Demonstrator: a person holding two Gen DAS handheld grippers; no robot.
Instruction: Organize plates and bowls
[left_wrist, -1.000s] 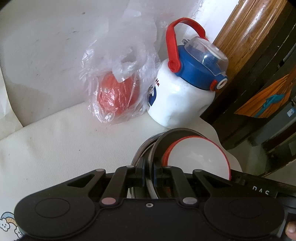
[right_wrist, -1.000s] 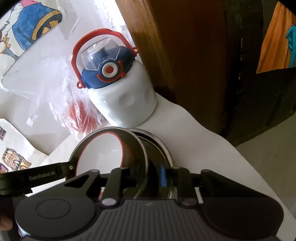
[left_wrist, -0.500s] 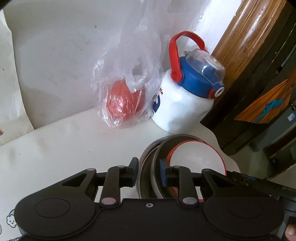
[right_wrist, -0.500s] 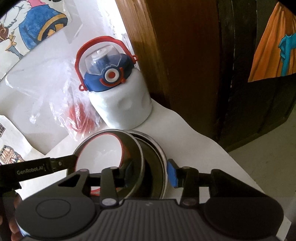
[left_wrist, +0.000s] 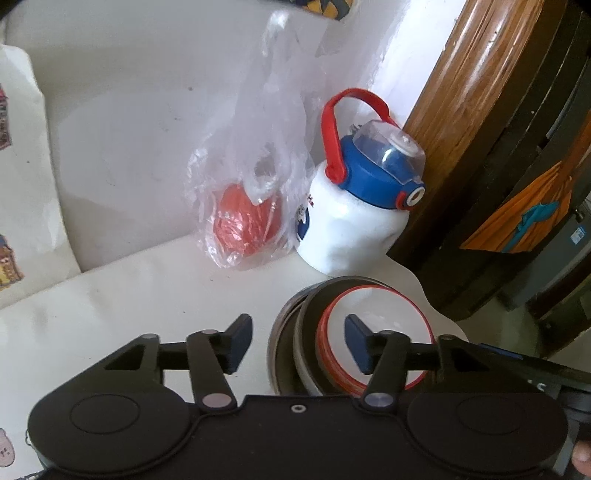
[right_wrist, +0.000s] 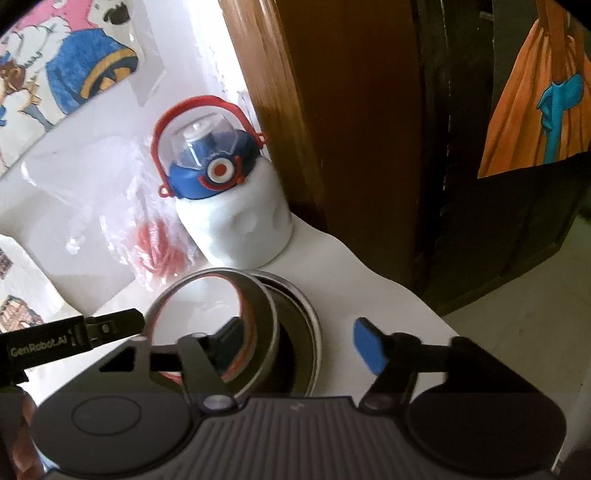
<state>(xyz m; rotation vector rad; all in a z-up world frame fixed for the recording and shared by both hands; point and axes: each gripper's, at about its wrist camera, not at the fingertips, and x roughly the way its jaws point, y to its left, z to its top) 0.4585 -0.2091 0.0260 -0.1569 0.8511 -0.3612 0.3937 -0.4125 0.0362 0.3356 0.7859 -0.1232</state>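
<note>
Both tools have let go since the earlier frames: my left tool (left_wrist: 298, 343) and right tool (right_wrist: 299, 341), each clamped on a rim a second ago, now stand wide open and hold nothing. I judge the nesting step finished, the stack released onto the worktop (left_wrist: 129, 295).

Steel bowl (left_wrist: 284, 343): sits between the left tool's fingers, and ahead of the right tool toward its left finger. It is shallow and dull grey.

White plate (left_wrist: 373, 314): red-rimmed, tilted inside a darker steel dish within the bowl.

Beyond the tools, near the stack, are a white bottle (left_wrist: 354, 229) and a plastic bag (left_wrist: 251, 206).
</note>
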